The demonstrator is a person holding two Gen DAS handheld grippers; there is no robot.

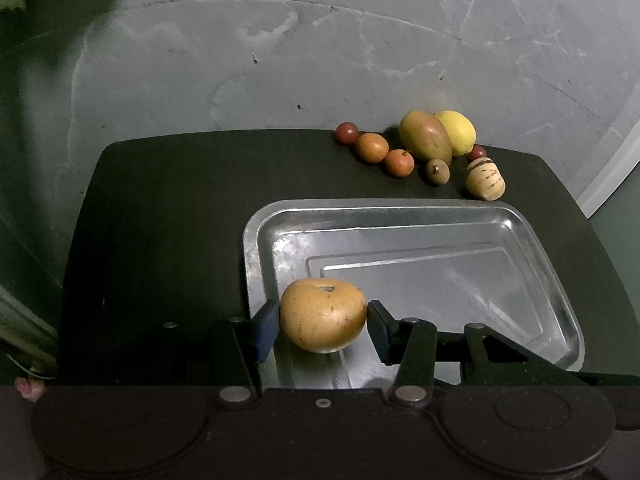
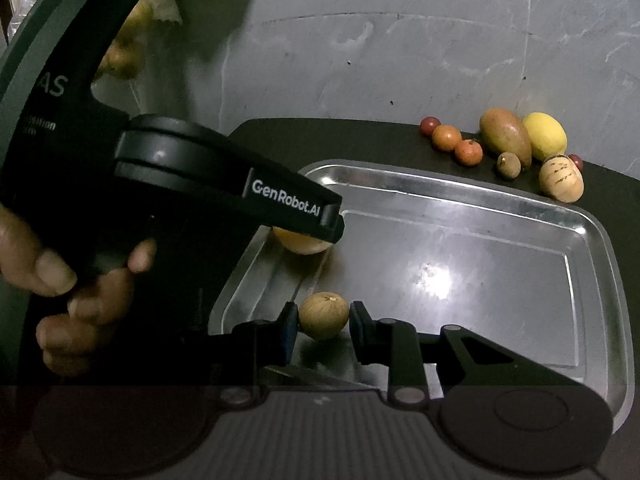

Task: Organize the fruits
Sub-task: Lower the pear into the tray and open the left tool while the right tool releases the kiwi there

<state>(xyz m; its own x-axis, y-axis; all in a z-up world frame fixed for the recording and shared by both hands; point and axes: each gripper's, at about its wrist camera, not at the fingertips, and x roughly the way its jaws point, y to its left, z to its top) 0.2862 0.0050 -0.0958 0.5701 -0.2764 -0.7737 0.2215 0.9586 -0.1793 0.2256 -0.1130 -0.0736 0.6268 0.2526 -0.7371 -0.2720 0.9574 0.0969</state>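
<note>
My left gripper (image 1: pixel 323 316) is shut on a large tan-yellow round fruit (image 1: pixel 322 314), held over the near left corner of the metal tray (image 1: pixel 440 216). In the right wrist view that same gripper (image 2: pixel 308 236) reaches in from the left, with the fruit (image 2: pixel 300 245) mostly hidden under it. My right gripper (image 2: pixel 324 318) is shut on a small brown round fruit (image 2: pixel 323 315) above the tray's (image 2: pixel 480 192) near left part. A pile of fruits (image 1: pixel 424 148) lies beyond the tray on the black mat: small red and orange ones, a mango, a yellow lemon, a striped cream fruit (image 2: pixel 560 179).
The black mat (image 1: pixel 160 220) lies on a grey scratched surface (image 1: pixel 280 60). A person's hand (image 2: pixel 72 280) grips the left tool's handle at the left. More fruits (image 2: pixel 124 52) lie in a pale wrapper at the upper left, behind that tool.
</note>
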